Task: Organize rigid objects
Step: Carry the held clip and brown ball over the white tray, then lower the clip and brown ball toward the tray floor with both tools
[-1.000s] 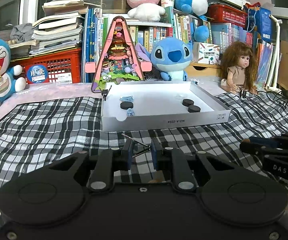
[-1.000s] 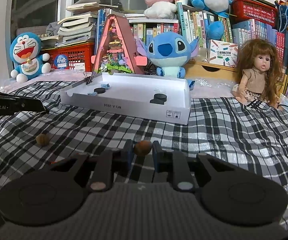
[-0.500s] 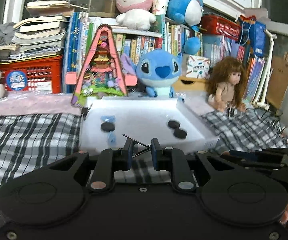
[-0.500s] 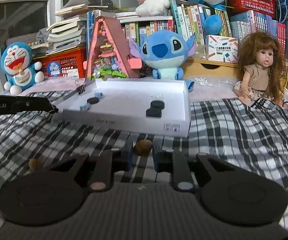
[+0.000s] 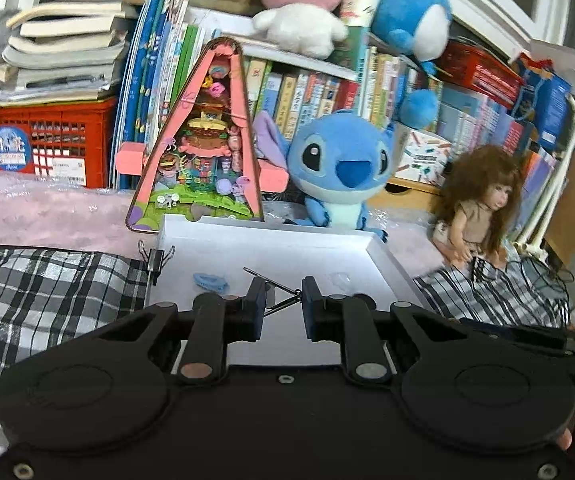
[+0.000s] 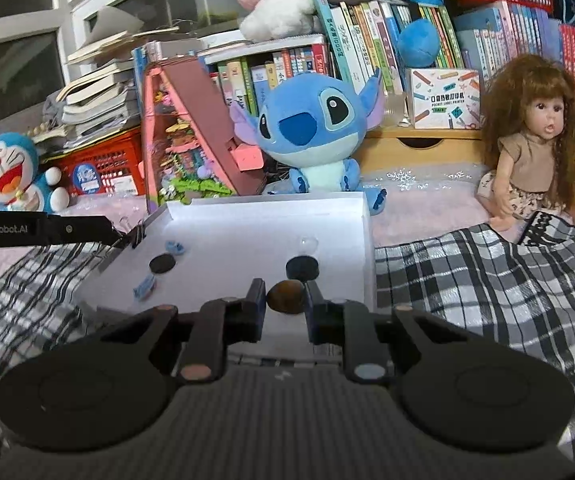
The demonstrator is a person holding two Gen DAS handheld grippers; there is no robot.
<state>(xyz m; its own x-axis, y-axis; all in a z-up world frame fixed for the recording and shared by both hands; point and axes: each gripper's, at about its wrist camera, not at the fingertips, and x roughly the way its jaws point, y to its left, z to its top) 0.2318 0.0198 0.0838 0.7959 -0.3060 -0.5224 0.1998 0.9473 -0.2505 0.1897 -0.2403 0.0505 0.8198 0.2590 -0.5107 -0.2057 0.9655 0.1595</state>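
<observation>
My left gripper (image 5: 283,300) is shut on a thin metal wire clip (image 5: 271,280) and hangs over the near part of the white cardboard tray (image 5: 287,248). In that tray lie a blue clip (image 5: 209,280) and a clear piece (image 5: 339,278). My right gripper (image 6: 285,301) is shut on a small brown ball (image 6: 286,294), just over the near edge of the white tray (image 6: 239,240). The tray holds two black discs (image 6: 162,264) (image 6: 302,267) and small blue pieces (image 6: 145,286). The left gripper's finger (image 6: 47,228) reaches in from the left.
A black binder clip (image 5: 153,258) sits on the tray's far left corner. Behind the tray stand a pink triangular toy house (image 5: 203,160), a blue plush (image 5: 339,168) and a doll (image 6: 535,140). Checked cloth (image 6: 467,280) covers the surface around it. Books fill the back.
Both grippers have moved forward and a little up, from over the checked cloth to over the white tray, each keeping its grip. The loose brown ball on the cloth has left the view.
</observation>
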